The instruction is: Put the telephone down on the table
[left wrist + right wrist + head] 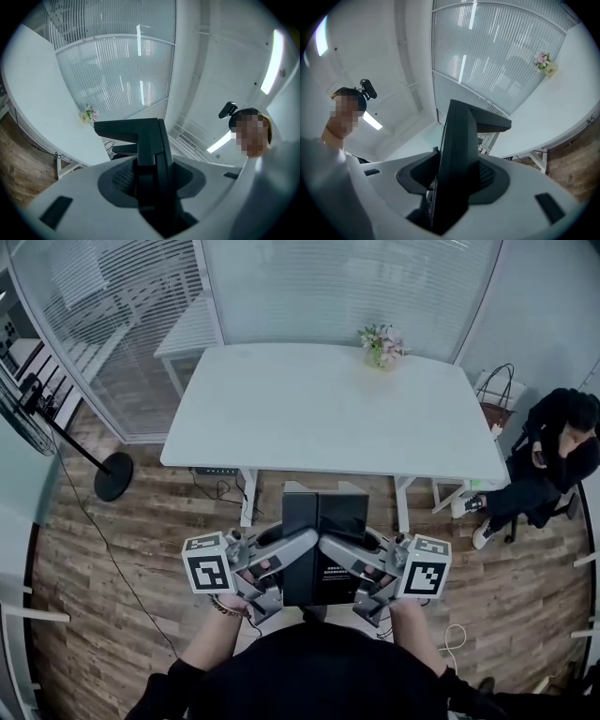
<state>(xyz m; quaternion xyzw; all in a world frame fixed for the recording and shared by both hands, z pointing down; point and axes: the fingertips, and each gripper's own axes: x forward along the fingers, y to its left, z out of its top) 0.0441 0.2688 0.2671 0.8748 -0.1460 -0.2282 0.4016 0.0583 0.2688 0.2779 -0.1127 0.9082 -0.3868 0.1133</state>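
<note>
Short of the worktop's (309, 418) near edge, I had both tongs closed on the telephone (323, 521). The left tongs (152, 183) pinched its left flank, with the dark body wedged between the padded jaws. The right tongs (452, 187) did the same from the opposite flank. Neither pair was empty, and neither stood free of the load. The two pairs met across the black housing, so it hung between them, clear of the worktop and above the wooden floor (122, 615) on my side of it. It stood roughly upright, with its angled upper part toward the worktop.

By my reading the job was only at the carrying stage. The telephone had been taken up and brought toward the worktop, but it rested on nothing. It was yet to be brought over the white surface, lowered until its base sat flat, and released from both sides.

Beyond the load, the worktop looked almost bare. Only a small vase of flowers (382, 345) stood near its far right corner, well apart from any likely landing place. A seated person (548, 460) was off the worktop's right end, away from my path.
</note>
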